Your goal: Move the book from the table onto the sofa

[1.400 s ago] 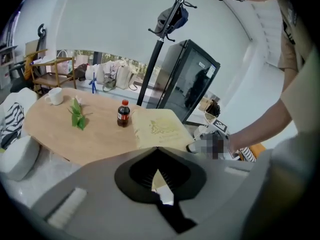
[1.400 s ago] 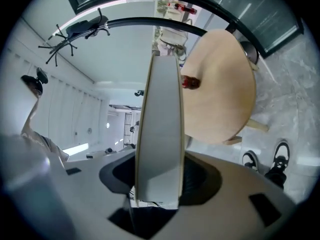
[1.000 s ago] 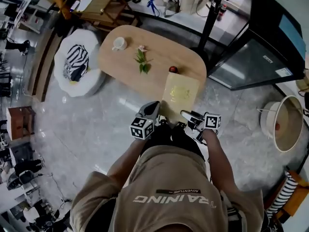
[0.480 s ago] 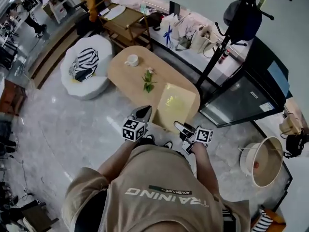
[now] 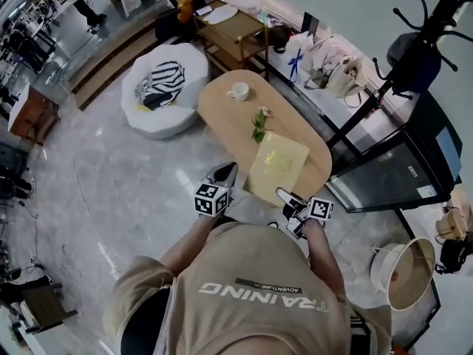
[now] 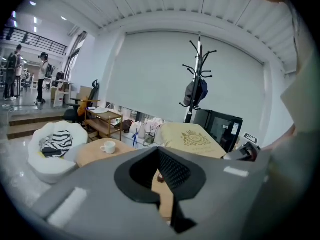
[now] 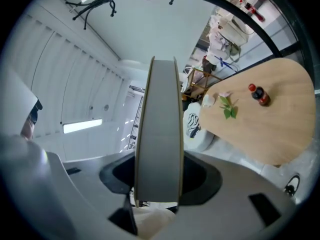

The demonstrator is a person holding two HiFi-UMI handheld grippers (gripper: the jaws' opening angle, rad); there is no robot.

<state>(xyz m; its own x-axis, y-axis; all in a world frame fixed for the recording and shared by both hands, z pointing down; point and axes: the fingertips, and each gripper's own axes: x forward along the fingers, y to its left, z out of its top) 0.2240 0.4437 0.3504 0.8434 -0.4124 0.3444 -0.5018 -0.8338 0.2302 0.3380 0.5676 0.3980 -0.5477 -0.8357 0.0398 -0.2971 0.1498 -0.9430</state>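
Pale-yellow hardback book with a gold crest now hangs lifted over the near end of the oval wooden table. The right tool pinches its near edge. A second ago it sat lower there. The left tool is narrowly spread and empty. The lift looks done; the carry to the white sofa, left of the table, remains.

I see a glossy grey marble floor, a pale wall behind a black coat rack, a dark glass-fronted cabinet, and a wooden trolley.
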